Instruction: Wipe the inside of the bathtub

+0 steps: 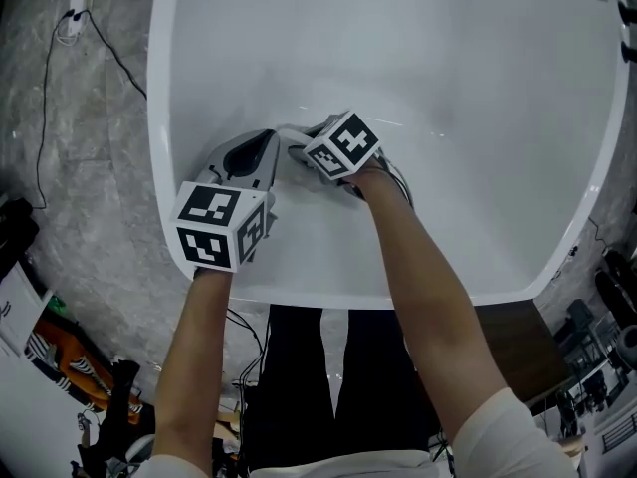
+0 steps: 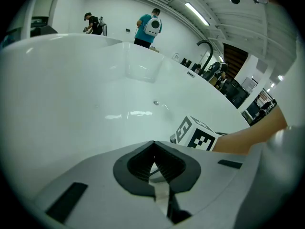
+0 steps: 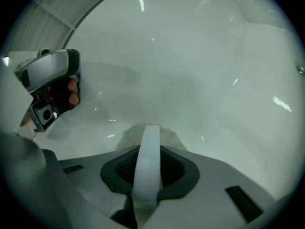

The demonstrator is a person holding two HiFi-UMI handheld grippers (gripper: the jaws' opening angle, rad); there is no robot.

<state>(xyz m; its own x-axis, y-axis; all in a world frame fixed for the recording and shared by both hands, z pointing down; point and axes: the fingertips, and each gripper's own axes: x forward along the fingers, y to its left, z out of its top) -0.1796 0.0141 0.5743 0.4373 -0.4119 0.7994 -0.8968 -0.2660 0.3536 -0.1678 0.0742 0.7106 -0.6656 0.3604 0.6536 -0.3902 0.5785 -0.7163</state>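
Observation:
The white bathtub (image 1: 468,118) fills the head view, and both grippers are down inside it by its left wall. My right gripper (image 1: 299,153) presses against the tub surface, shut on a pale grey cloth (image 3: 148,133). A white fold of that cloth runs up between its jaws, and the rest bunches on the tub just beyond them. My left gripper (image 1: 263,149) lies right beside it, the tips almost touching. In the left gripper view its jaws (image 2: 153,149) are closed tip to tip, with only tub wall beyond them.
A small drain fitting (image 2: 155,102) sits on the tub floor. A black faucet (image 2: 206,47) rises past the far rim. Cables (image 1: 60,98) trail over the grey stone floor on the left. Two people (image 2: 150,27) stand far off in the room.

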